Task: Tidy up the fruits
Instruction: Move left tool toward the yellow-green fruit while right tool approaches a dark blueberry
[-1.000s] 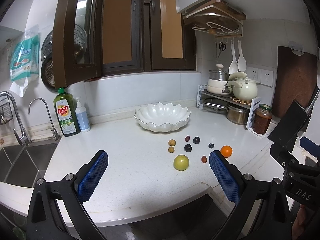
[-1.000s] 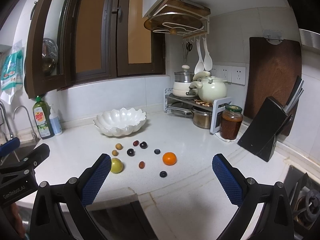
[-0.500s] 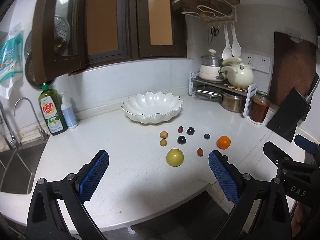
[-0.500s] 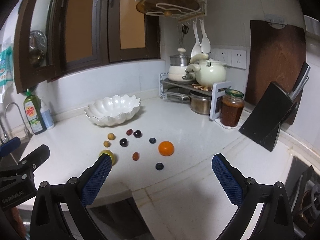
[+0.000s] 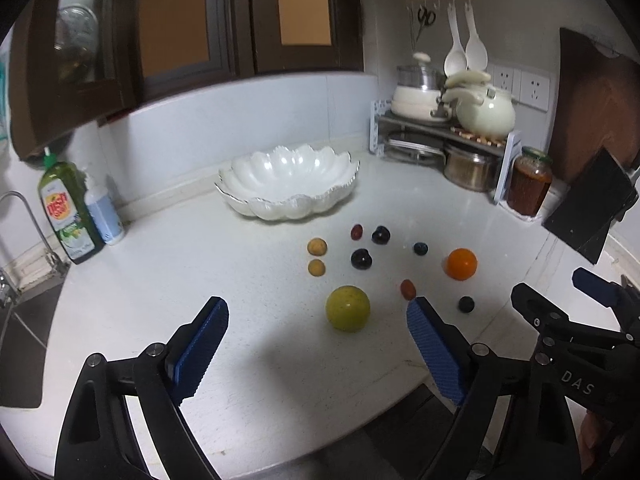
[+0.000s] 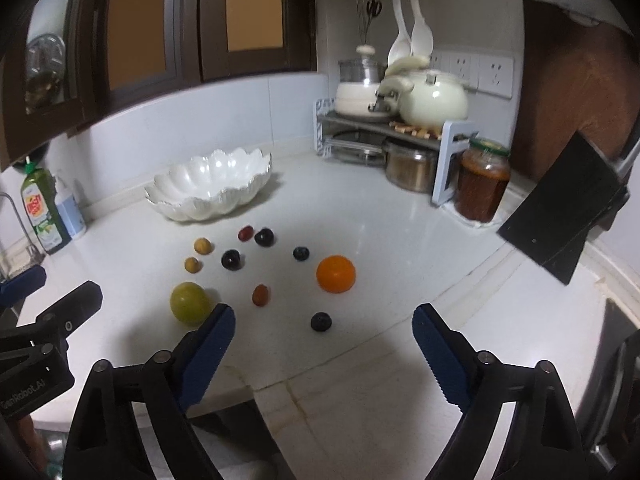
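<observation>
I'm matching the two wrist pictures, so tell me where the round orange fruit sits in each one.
Left wrist view: the round orange fruit lies right of centre on the white countertop, beyond the right finger.
Right wrist view: it lies near the centre, ahead of the open fingers.
Shared landmark: the white scalloped bowl behind the fruit.

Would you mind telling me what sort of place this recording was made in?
A home kitchen, most likely: a sink tap with dish soap beside it, pots on a rack, and a knife block on the white counter.
</observation>
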Motion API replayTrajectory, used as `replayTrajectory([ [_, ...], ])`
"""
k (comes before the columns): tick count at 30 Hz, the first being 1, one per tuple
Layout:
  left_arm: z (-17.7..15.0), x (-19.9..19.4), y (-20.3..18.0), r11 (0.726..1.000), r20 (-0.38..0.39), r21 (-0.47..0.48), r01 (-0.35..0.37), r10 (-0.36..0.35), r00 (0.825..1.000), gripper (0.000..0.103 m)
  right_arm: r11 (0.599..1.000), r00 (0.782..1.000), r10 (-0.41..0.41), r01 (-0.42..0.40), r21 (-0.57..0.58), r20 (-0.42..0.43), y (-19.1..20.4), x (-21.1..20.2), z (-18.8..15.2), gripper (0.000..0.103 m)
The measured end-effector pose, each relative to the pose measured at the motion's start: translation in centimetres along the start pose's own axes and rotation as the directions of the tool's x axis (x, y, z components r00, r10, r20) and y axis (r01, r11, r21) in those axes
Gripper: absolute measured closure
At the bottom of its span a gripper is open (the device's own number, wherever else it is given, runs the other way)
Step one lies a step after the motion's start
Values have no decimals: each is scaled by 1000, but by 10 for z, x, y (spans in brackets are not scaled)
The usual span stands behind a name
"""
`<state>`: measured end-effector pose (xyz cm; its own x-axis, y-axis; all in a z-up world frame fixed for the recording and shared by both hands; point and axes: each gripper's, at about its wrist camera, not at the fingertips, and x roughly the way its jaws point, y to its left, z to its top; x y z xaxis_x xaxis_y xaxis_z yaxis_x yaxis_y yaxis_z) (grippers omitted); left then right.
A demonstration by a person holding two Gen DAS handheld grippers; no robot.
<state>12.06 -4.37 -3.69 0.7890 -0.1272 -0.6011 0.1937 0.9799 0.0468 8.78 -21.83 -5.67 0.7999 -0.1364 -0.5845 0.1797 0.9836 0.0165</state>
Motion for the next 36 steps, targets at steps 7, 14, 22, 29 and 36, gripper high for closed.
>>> replayTrajectory([
  [7, 1, 43, -2, 1000, -74, 0, 29, -29, 997, 15, 1000, 997, -9, 9, 1, -74, 3, 40, -1, 21],
  [14, -4, 80, -7, 998, -145, 9, 61, -59, 988, 18, 1000, 987, -11, 14, 18, -159, 2, 76, -8, 31],
  [22, -9, 114, -10, 996, -204, 16, 84, -79, 976, 23, 999, 973, -19, 28, 35, -229, 2, 107, -14, 38],
  [29, -12, 131, -17, 992, -240, 26, 123, -114, 964, 27, 998, 965, -24, 38, 48, -260, 1, 124, -17, 48],
  [36, -12, 142, -21, 988, -257, 33, 148, -135, 957, 38, 998, 960, -28, 40, 38, -278, 3, 131, -19, 58],
])
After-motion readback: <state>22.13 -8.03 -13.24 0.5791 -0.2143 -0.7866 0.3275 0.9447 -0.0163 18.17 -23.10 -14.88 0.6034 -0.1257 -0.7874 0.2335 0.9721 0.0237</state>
